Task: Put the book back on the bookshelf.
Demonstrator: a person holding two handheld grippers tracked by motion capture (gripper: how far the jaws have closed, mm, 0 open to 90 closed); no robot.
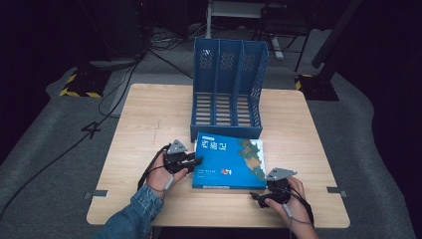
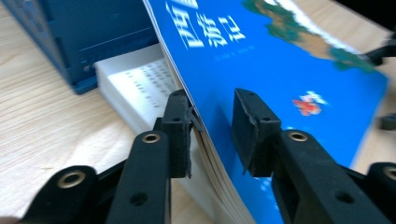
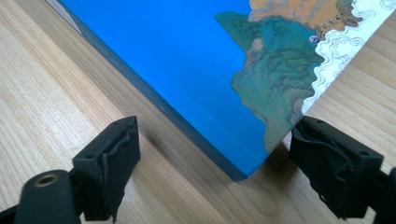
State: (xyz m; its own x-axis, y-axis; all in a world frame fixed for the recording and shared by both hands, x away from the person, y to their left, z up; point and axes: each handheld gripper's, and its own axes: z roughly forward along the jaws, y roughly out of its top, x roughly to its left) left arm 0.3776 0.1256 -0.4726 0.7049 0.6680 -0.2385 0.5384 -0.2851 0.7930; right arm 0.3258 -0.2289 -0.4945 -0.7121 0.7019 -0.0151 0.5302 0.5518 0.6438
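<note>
Blue book (image 1: 229, 160) lies flat on the table (image 1: 149, 114), its far edge just before the blue file rack (image 1: 227, 89), which stands upright with three empty slots. The step in hand appears to be lifting the cover block at the left edge so the book can be raised and, likely, filed in the rack. The left gripper (image 1: 191, 162) straddles the left edge: in the left gripper view one jaw sits under the cover and a thin sheaf of pages, against the white page block (image 2: 135, 84), and the other jaw rests over the cover; a narrow gap remains at the upper pad, so the grip is not yet firm and counts as unclenched. To do this well, close the jaws squarely on the cover with enough pages to avoid creasing, keep the lower jaw flat between the leaves, and lift slowly. The right gripper (image 1: 259, 198) waits at the near right corner; in the right gripper view its jaws stand apart on either side of that corner (image 3: 240, 172), pads off the book, released. Hold it there as a stop so the book does not slide toward the person while the left edge rises.
</note>
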